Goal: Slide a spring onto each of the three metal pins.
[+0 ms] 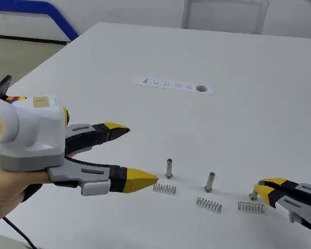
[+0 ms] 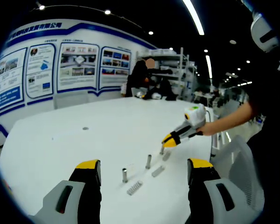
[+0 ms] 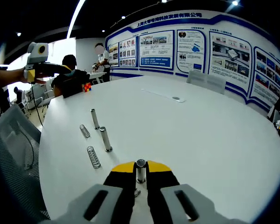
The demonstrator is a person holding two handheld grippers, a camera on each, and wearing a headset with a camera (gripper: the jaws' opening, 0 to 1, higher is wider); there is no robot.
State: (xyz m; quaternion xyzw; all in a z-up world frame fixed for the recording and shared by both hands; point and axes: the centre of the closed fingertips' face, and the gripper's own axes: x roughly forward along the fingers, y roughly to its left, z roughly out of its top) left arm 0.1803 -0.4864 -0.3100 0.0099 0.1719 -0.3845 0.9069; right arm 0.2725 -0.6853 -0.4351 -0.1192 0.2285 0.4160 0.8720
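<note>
Three short metal pins stand upright in a row on the white table: left pin (image 1: pixel 169 168), middle pin (image 1: pixel 210 182), right pin (image 1: pixel 253 195). A loose spring lies in front of each: (image 1: pixel 165 189), (image 1: pixel 209 204), (image 1: pixel 251 207). My left gripper (image 1: pixel 142 154) hovers wide open just left of the left pin, holding nothing. My right gripper (image 1: pixel 258 187) is low at the right end, its yellow tips closed around the right pin (image 3: pixel 140 170). The left gripper view shows the pins (image 2: pixel 125 175) and springs (image 2: pixel 134 187) ahead between its open jaws.
A flush socket strip (image 1: pixel 173 85) is set into the table beyond the pins. A chair (image 1: pixel 223 15) stands at the far edge. Bare white tabletop (image 1: pixel 249 129) surrounds the row. People work at the table's far end (image 2: pixel 144 79).
</note>
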